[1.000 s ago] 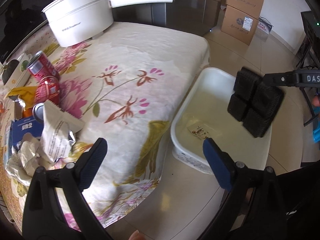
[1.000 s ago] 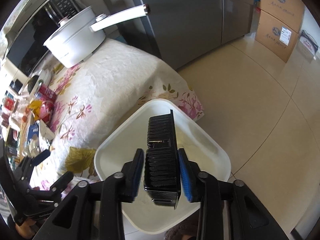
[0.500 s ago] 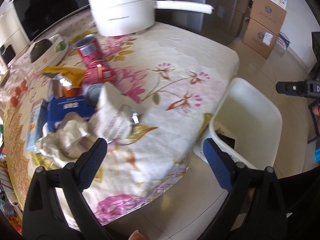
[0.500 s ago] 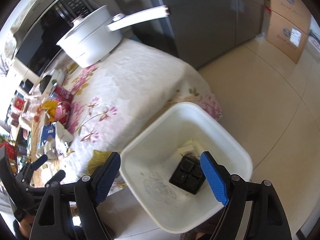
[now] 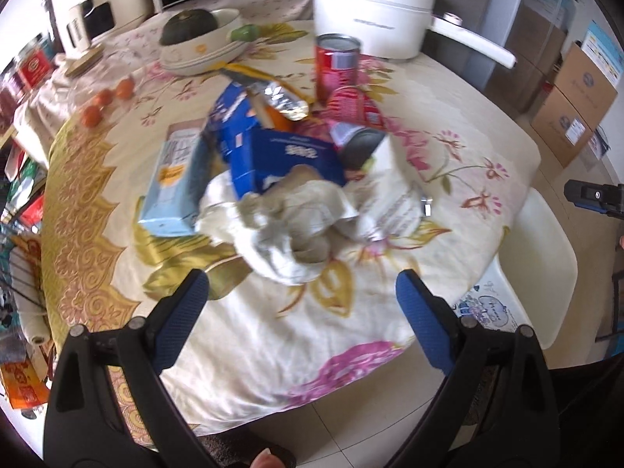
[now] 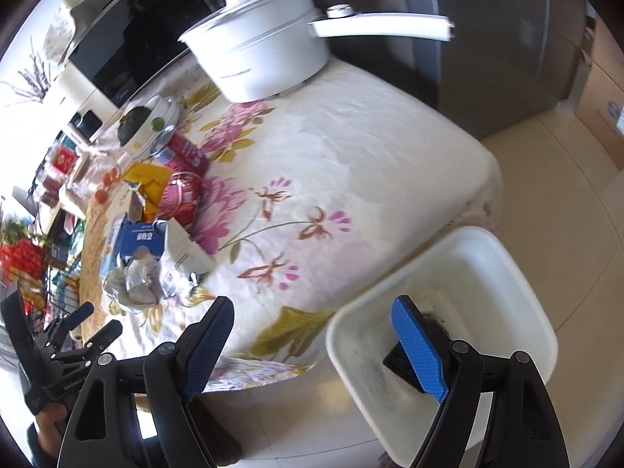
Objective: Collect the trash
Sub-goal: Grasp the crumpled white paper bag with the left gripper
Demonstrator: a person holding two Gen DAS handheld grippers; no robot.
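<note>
A heap of trash lies on the floral tablecloth: crumpled white paper (image 5: 296,226), a blue carton (image 5: 288,160), a light blue box (image 5: 171,191), a foil wrapper (image 5: 280,97) and red cans (image 5: 337,66). My left gripper (image 5: 300,312) is open and empty, just short of the crumpled paper. My right gripper (image 6: 312,343) is open and empty above the white bin (image 6: 507,273) on the floor. A black plastic tray (image 6: 401,362) lies inside the bin. The heap also shows in the right wrist view (image 6: 136,280).
A white pot (image 6: 265,58) with a long handle stands at the table's far end. A bowl with a dark squash (image 5: 199,35) and small orange fruits (image 5: 105,97) sit behind the heap. Cardboard boxes (image 5: 577,105) stand on the floor by the fridge.
My right gripper opened and dropped the black tray into the bin, then drew back. My left gripper swung left from the bin toward the trash heap.
</note>
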